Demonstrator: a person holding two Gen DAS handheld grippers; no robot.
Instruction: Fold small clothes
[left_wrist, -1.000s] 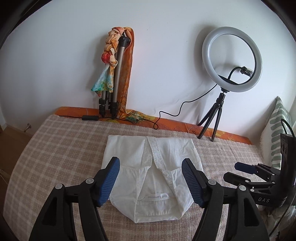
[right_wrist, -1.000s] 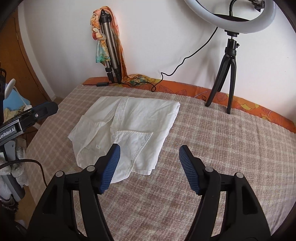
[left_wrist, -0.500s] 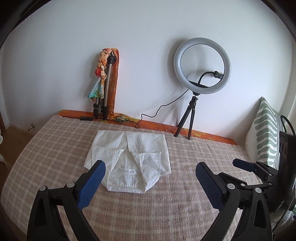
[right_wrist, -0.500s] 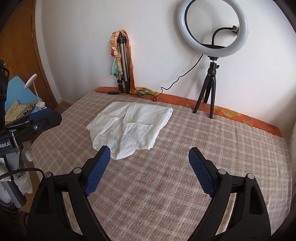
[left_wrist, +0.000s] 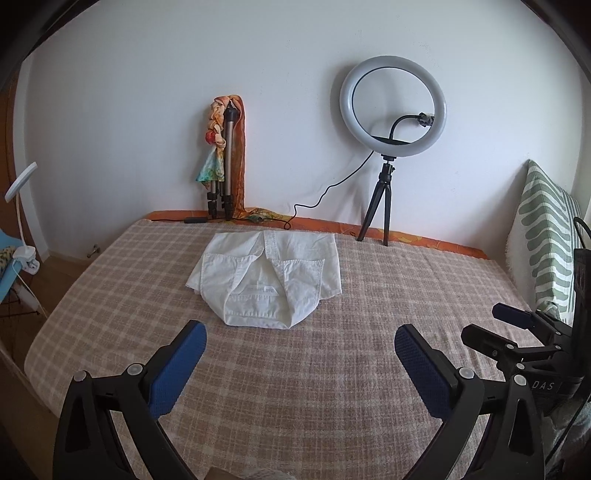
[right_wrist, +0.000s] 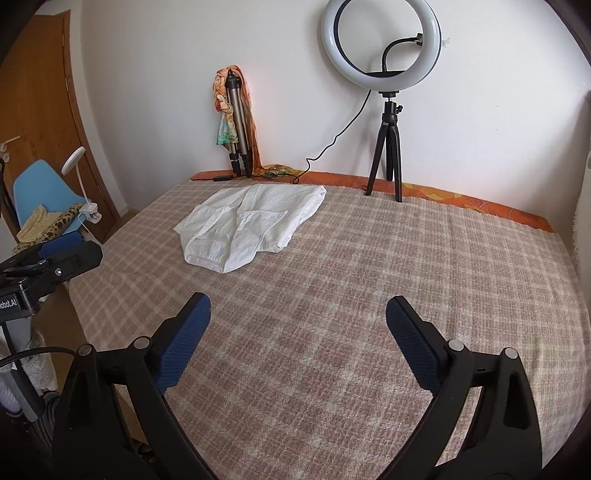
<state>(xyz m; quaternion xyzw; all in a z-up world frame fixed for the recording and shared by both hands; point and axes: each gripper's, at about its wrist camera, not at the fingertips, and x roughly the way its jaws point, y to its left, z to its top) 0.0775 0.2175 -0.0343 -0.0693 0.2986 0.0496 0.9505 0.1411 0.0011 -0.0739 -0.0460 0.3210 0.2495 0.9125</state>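
A small white garment (left_wrist: 273, 273) lies folded on the far part of the bed's checked cover (left_wrist: 332, 387), waistband end toward me. My left gripper (left_wrist: 299, 332) hovers over the bare cover well short of it, open wide, nothing between its blue pads. In the right wrist view the garment (right_wrist: 243, 225) sits far to the upper left. My right gripper (right_wrist: 298, 301) is above bare cover (right_wrist: 369, 277), its jaws opening with nothing between them. Each gripper shows at the edge of the other's view: the right gripper (left_wrist: 517, 321), the left gripper (right_wrist: 55, 258).
A ring light on a black tripod (left_wrist: 391, 107) stands at the bed's far edge, its cable trailing left. A folded tripod draped with a scarf (left_wrist: 225, 155) leans on the wall. A green-patterned pillow (left_wrist: 546, 240) lies right. A blue chair (right_wrist: 40, 199) and lamp stand left.
Both grippers have pulled back from the garment, which now lies farther off. Both sets of jaws have spread much wider. The garment itself has not moved.
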